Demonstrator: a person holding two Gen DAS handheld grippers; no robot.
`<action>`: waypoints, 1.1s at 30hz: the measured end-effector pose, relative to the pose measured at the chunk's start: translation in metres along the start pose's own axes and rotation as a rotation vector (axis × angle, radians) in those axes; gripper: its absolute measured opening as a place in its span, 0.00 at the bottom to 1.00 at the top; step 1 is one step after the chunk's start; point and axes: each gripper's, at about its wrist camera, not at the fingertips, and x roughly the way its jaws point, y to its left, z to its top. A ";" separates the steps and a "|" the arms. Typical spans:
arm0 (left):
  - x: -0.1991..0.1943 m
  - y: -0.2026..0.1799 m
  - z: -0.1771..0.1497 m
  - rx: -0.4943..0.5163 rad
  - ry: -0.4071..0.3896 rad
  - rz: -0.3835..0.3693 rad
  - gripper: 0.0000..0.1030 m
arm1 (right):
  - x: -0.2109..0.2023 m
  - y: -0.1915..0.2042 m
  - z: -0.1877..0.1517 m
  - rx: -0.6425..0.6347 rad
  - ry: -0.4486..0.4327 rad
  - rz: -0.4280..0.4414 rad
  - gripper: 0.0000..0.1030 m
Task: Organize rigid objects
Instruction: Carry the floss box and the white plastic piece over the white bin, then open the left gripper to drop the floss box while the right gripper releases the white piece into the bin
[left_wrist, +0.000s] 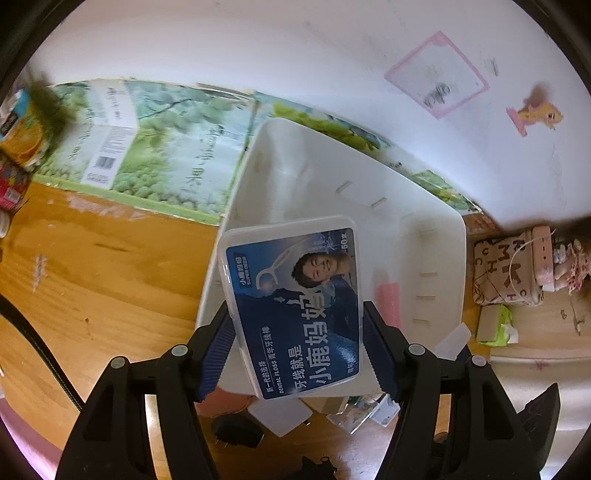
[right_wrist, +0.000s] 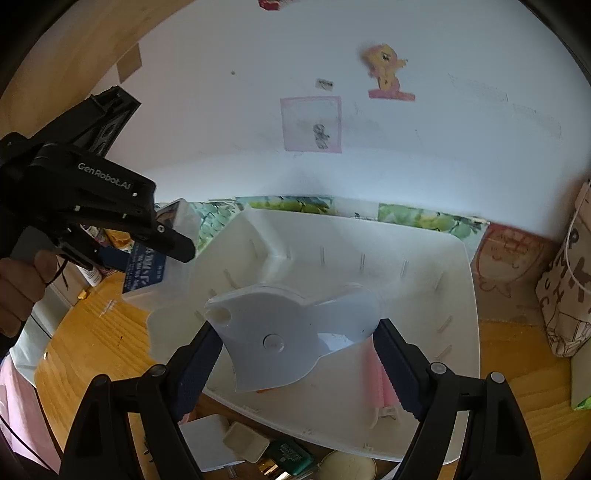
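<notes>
Left wrist view, clear floss box (left_wrist: 295, 310), blue label, smiling man's portrait

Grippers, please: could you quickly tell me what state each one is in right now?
Left gripper: closed on the dental floss pick box, above the white basket.
Right gripper: closed on a white plastic dispenser, over the same basket.

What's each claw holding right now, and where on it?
Left claw clamps the dental floss box by its two long sides, near the lower end. Right claw grips the white plastic piece across its side edges.
</notes>
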 end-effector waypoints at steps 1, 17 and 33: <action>0.002 -0.001 0.000 0.003 0.006 -0.009 0.68 | 0.001 0.000 0.000 0.002 0.003 -0.003 0.82; -0.006 0.003 0.003 -0.024 -0.053 -0.096 0.72 | 0.017 -0.003 -0.001 0.049 0.086 -0.011 0.83; -0.047 -0.001 -0.014 -0.008 -0.196 -0.142 0.80 | 0.010 -0.012 -0.002 0.090 0.087 -0.038 0.86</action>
